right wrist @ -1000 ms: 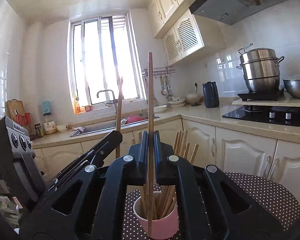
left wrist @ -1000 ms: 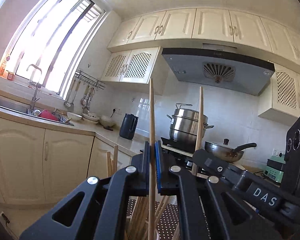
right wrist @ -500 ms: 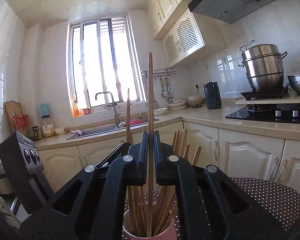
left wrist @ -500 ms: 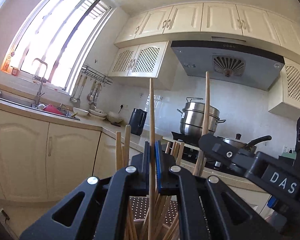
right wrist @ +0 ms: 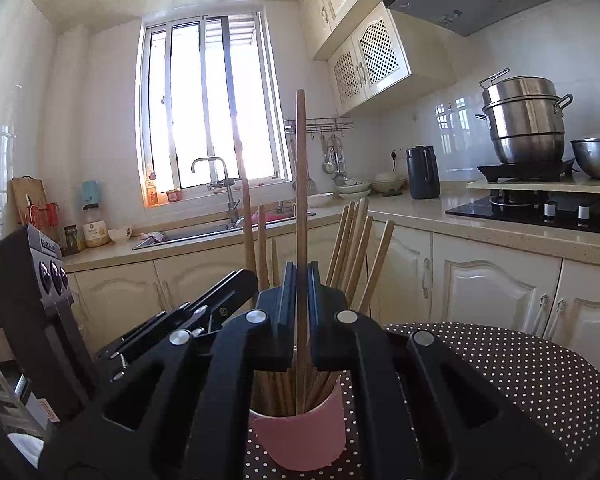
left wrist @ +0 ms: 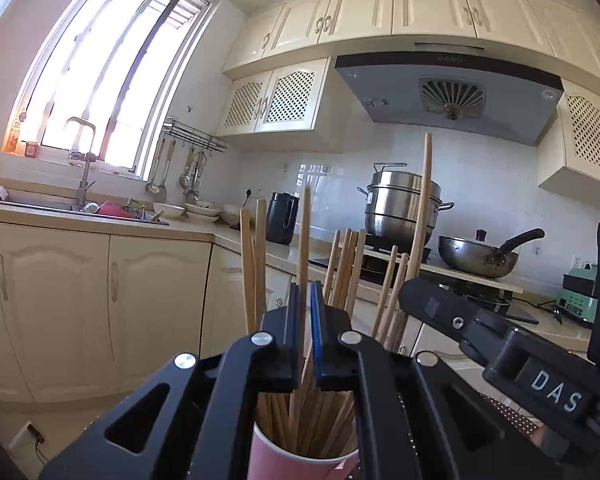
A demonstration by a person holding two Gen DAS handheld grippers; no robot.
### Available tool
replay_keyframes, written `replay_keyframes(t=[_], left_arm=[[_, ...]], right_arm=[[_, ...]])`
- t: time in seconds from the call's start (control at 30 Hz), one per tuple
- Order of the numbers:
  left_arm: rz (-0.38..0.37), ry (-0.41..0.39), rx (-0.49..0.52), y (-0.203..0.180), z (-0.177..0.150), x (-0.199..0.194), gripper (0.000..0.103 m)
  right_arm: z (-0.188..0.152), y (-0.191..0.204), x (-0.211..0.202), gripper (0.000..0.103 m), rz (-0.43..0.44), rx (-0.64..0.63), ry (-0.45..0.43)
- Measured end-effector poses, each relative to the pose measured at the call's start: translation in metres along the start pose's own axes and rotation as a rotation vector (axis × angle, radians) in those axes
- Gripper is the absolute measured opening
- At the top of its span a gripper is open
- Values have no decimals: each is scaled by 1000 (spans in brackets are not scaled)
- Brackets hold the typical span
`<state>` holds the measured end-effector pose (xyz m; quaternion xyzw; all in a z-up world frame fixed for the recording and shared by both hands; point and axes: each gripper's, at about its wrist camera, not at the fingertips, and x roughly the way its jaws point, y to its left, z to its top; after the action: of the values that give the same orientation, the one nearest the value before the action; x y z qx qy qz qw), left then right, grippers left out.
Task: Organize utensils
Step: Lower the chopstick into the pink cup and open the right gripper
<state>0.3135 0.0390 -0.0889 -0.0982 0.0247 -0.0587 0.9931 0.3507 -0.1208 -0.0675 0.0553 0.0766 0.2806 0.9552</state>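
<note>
Both of your claws have come down since a second ago: the pink cup [right wrist: 298, 436] was well below the chopstick tips then, and now both tips sit inside it among the others.

Your left claw [left wrist: 307, 320] is pressed together on 1 wooden chopstick [left wrist: 303, 248], held upright, its lower end down in the cup [left wrist: 296, 460] with the bundle of chopsticks [left wrist: 346, 268] leaning around it. In the right wrist view that claw's body [right wrist: 188, 316] comes in from the left, its chopstick [right wrist: 246, 216] rising just beside yours.

Your right claw [right wrist: 300, 300] is likewise pinching 1 chopstick [right wrist: 300, 184], upright, its tip inside the cup's rim. The cup stands on a dotted brown desk [right wrist: 520, 364]. In the left wrist view the right claw [left wrist: 440, 308] enters from the right, its chopstick [left wrist: 424, 200] standing taller than the rest.
</note>
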Motion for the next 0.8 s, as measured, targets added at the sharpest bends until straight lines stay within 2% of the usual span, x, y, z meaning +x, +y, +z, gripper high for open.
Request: replay_keyframes(t=[0.27,0.43,0.7,0.73,0.8], left_arm=[[1,40,28,-2,-11,-6,6],[0,78,12,7,-17,-8,6],[29,98,11,15,-13,-17,7],[29,102,12,15,-13,-18,9],[41,109,17,16,-11,-22,26]], right_arm=[[-18,3,-4,6,-6,4,34],[-23,6,-4,6,-7,1,48],[-30,12,-2,6,-4,-3,81],[-30,12,-3,6,-1,-1,85],[-29,15,-4,7,-1,2,92]])
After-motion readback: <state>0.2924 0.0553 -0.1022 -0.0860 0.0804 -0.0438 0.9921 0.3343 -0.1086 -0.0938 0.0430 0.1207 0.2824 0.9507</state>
